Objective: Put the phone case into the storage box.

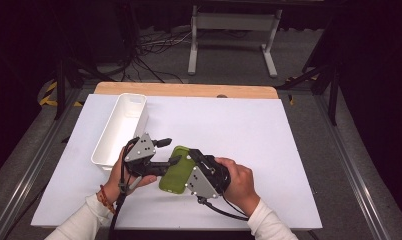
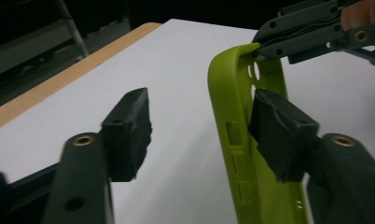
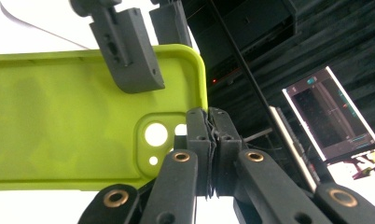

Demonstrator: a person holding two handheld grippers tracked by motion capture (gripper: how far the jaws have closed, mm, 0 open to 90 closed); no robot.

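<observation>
Right gripper view shows your right gripper pinched tight on the end wall of the green phone case, just beside the camera cutout. The case is lifted above the white table, near the white bin. Your left gripper is wide open, with one jaw inside the case and the long side wall between the jaws. Keep the right grip steady, and close the left slowly on that wall, because soft silicone probably bends and slips.
</observation>
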